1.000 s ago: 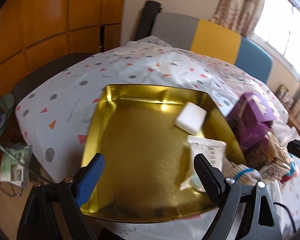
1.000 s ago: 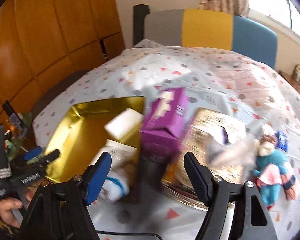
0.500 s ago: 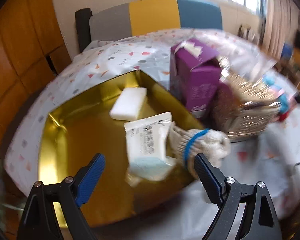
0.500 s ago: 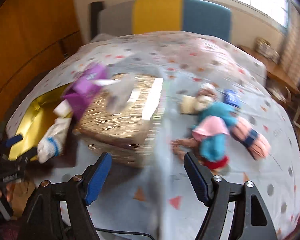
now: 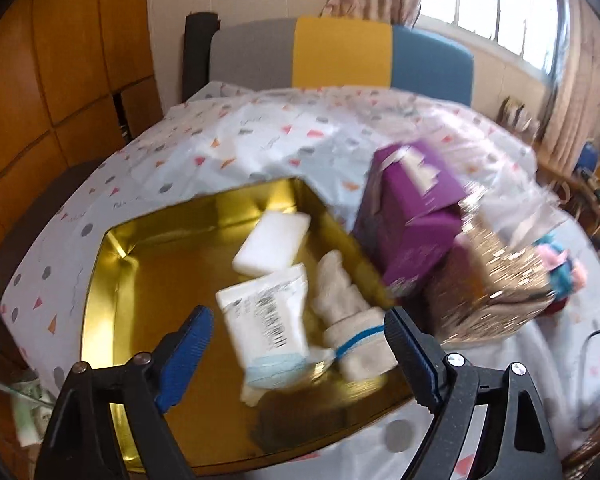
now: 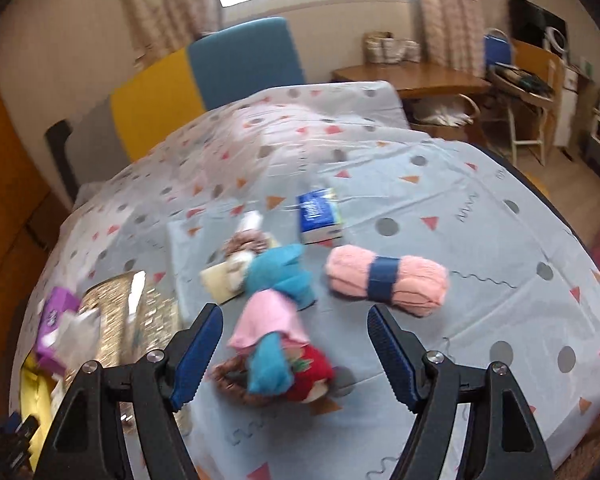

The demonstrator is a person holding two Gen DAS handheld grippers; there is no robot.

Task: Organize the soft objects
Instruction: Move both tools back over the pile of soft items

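In the left wrist view a gold tray holds a white sponge, a white packet and a rolled beige sock with a blue band. My left gripper is open and empty, above the packet and sock. In the right wrist view a rag doll in blue, pink and red lies on the tablecloth, with a pink yarn skein and a blue tissue pack beyond it. My right gripper is open and empty, straddling the doll from above.
A purple box and a glittery gold box stand right of the tray; both also show at the left of the right wrist view. A colour-block chair is behind the table. A wooden desk stands far right.
The left gripper view swung back over the tray; the sock now lies inside it beside the packet. The right gripper turned right and came down over the doll.
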